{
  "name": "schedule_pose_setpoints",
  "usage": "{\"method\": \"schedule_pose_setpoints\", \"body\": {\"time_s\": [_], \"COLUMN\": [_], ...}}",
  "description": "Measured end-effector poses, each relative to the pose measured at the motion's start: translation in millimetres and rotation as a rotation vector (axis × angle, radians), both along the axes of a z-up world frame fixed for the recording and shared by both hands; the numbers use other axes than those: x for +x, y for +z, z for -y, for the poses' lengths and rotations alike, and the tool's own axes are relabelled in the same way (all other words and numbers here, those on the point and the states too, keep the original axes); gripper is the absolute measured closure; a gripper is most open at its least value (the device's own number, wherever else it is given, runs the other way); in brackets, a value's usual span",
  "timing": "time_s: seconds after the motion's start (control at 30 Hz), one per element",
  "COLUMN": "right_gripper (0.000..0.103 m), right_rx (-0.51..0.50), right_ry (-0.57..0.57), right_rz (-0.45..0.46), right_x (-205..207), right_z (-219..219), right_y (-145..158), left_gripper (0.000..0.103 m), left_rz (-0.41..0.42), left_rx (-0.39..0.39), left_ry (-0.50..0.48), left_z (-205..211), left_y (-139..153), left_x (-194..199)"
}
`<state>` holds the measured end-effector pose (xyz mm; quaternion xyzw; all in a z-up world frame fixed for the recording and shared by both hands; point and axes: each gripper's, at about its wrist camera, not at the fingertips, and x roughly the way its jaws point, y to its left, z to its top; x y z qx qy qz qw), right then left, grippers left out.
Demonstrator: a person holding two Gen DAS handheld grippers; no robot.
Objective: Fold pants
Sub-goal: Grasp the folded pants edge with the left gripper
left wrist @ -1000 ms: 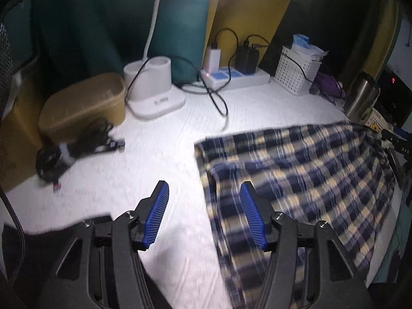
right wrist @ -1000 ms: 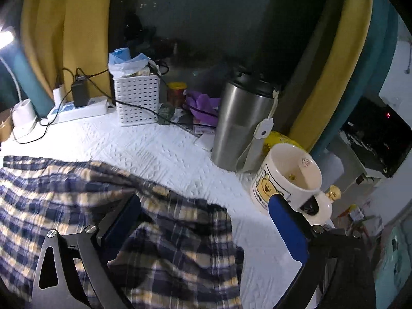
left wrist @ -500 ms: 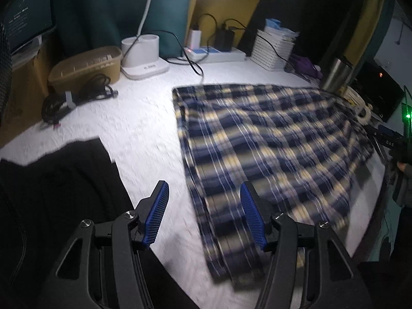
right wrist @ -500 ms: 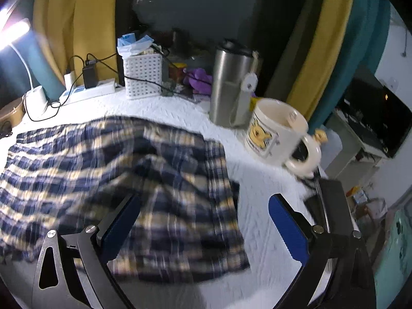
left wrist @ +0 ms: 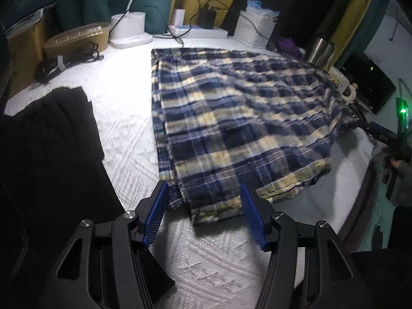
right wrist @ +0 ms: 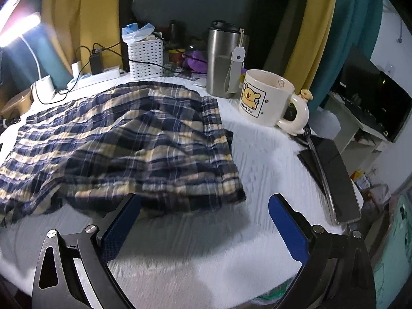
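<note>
Left wrist view: the left gripper (left wrist: 203, 215) hangs over the near edge of the plaid pants (left wrist: 231, 118), jaws parted and empty, the hem lying just beyond and between the blue pads.
Right wrist view: the right gripper (right wrist: 203, 229) stands wide with nothing between its pads; its left pad sits at the near edge of the cloth, but whether it touches I cannot tell.
Pants: spread on the white quilted cover (left wrist: 128, 118), apparently doubled over with stacked edges along the left side — one near corner in the right view lifts off the surface and casts a shadow.
Just changed: a second ago both cameras sat far in over the cloth, near the power strip (left wrist: 203, 32) and the steel tumbler (right wrist: 224, 61); now both have drawn back toward the near side and the whole garment fills the view.
Meaning for the task: I judge one fold laid and let go, the grippers now placed to take the near edge for the next.
Nearby: a bear mug (right wrist: 267, 97) stands just beside the cloth's far right corner; a black garment (left wrist: 49, 149) lies well to the left.
Hard to make out: motion blur smears the weave; how many layers lie stacked is unclear; waistband and leg ends cannot be told apart.
</note>
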<state>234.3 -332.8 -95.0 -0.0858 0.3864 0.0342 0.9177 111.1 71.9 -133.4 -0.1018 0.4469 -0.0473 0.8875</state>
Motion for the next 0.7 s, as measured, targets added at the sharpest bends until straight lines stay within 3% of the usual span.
{"method": "schedule_pose_setpoints", "body": {"time_s": [0.07, 0.13, 0.17, 0.2, 0.4, 0.53, 0.7], "right_gripper": [0.003, 0.003, 0.003, 0.003, 0.003, 0.003, 0.003], "right_rx": [0.005, 0.009, 0.011, 0.013, 0.023, 0.031, 0.04], "right_ry": [0.0, 0.0, 0.0, 0.002, 0.014, 0.021, 0.034], "right_rz": [0.003, 0.006, 0.005, 0.003, -0.001, -0.002, -0.02], "right_x": [-4, -6, -7, -7, -4, 0, 7], "right_z": [1, 1, 1, 1, -2, -5, -8], "right_y": [1, 2, 2, 1, 0, -1, -8], "left_gripper": [0.047, 0.068, 0.086, 0.093, 0.097, 0.098, 0.098], "left_rz": [0.029, 0.038, 0.036, 0.038, 0.111, 0.157, 0.077], "left_rx": [-0.02, 0.01, 0.018, 0.011, 0.032, 0.086, 0.093], "left_ry": [0.01, 0.026, 0.03, 0.029, 0.027, 0.047, 0.094], "left_z": [-4, -4, -6, -8, -11, -18, -35], "left_y": [-2, -2, -2, -2, 23, 41, 25], "left_x": [-1, 0, 0, 0, -2, 1, 18]}}
